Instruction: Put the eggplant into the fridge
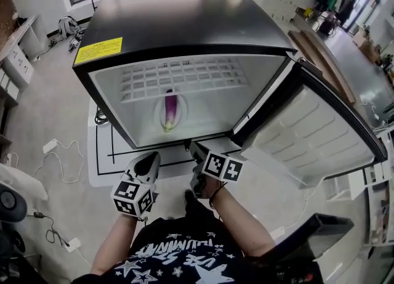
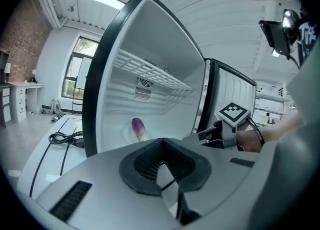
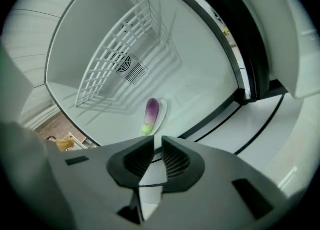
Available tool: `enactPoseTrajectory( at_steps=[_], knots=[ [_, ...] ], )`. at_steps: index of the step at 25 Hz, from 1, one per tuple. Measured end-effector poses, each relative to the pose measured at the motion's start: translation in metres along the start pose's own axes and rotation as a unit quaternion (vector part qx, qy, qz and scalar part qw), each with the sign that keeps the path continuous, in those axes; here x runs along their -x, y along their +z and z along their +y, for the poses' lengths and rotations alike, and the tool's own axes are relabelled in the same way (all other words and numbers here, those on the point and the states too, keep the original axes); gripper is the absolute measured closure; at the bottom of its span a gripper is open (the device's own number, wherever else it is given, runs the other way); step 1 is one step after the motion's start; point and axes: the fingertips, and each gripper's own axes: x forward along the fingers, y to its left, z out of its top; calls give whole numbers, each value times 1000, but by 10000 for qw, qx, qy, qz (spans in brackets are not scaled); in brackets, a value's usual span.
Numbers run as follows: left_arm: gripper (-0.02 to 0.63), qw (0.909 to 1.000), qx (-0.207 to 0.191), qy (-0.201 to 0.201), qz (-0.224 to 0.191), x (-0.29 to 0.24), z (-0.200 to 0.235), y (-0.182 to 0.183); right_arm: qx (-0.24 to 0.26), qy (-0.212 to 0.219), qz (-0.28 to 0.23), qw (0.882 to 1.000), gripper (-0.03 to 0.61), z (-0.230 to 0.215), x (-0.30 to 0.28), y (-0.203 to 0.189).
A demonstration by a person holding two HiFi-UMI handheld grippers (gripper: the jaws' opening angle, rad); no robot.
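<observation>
A purple eggplant (image 1: 169, 109) with a green stem end lies on a small white plate (image 1: 179, 115) on the floor of the open fridge (image 1: 184, 18). It also shows in the left gripper view (image 2: 138, 128) and the right gripper view (image 3: 151, 115). Both grippers are outside the fridge, in front of its opening. My left gripper (image 1: 148, 158) (image 2: 161, 141) is shut with nothing in it. My right gripper (image 1: 196, 150) (image 3: 158, 141) stands beside it, its jaws a narrow gap apart and empty.
The fridge door (image 1: 308, 135) hangs wide open to the right. A white wire shelf (image 1: 184, 76) sits high at the back of the compartment. Cables (image 1: 61, 153) trail on the floor at the left. Black tape lines (image 1: 114, 153) mark the floor under the fridge.
</observation>
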Motion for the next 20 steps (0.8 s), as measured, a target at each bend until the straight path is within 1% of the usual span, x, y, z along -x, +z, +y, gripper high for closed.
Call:
enactPoseTrajectory(
  at_steps=[1,7,12,16,20],
  knots=[
    [606,10000,-13,-48,6,6,-3,-2,-20,-26,-35,10000,539,1,6,-5],
    [606,9989,-58,-439,142,34,-27,-21,-268,-141,-274,9992,540,4,48,-43],
    [605,9962,-125,-833,225,49,-53,-37,-512,-122,-604,9968,540,3,88,-71],
    [606,9947,-95,-985,262,58,-69,-46,-480,35,-853,9952,540,11,113,-78],
    [606,9939,-110,-1069,255,65,-82,-50,-295,67,-920,9953,540,16,130,-85]
  ],
)
